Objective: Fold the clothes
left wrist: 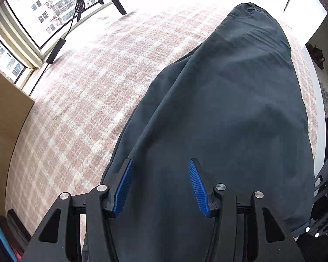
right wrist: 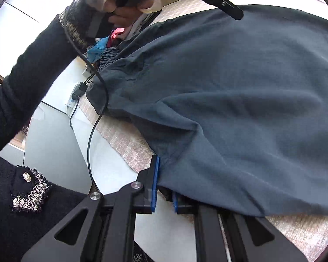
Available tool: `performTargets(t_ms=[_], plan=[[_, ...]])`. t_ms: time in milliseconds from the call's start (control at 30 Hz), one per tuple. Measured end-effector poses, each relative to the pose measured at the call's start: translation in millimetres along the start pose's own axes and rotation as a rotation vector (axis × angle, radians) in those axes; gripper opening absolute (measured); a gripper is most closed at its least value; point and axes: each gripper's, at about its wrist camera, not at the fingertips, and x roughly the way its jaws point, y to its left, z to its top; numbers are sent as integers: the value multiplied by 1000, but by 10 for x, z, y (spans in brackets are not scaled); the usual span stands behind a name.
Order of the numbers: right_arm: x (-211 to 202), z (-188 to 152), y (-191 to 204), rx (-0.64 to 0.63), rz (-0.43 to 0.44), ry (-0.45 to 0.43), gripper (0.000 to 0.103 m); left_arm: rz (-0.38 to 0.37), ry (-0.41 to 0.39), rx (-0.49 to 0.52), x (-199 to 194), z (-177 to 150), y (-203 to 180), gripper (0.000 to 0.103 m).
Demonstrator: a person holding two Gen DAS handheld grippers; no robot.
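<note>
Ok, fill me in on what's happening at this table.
A person is folding a dark blue-grey garment spread on a pink checked tablecloth, with a claw in each hand. The left claw is open over the near end of the fabric, its blue pads apart with cloth between them. The right claw sits at the garment's edge by the table's side, its pads close together; the fabric drapes over one finger, so whether it actually grips is unclear.
</note>
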Motion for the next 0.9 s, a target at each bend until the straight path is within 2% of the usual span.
performTargets(t_ms=[67,167,333,467,500,533,633,733,833,867,900], plan=[[3,-3,44,-12,-21,-5,10,-14,18,22,94,81,27,43],[38,21,126,-41,-56,5,10,-22,35,32,172,155,92,45],[96,66,249,-85,-111,26,10,-67,30,46,120,242,153,41],[115,104,251,-100,-114,47,10,-62,63,90,165,226,99,26],[121,111,256,-104,-119,48,10,-69,56,80,151,228,113,20],[124,118,258,-107,-124,50,10,-72,50,64,136,232,135,7],[125,121,268,-122,-137,57,10,-73,8,32,29,250,180,2],[141,120,300,-134,-152,59,10,-64,-40,16,-75,272,232,2],[176,110,371,-171,-163,57,10,-29,-7,10,39,258,264,4],[187,106,394,-185,-163,58,11,-15,8,11,82,247,263,10],[190,105,405,-192,-164,63,11,-10,19,10,103,235,260,11]])
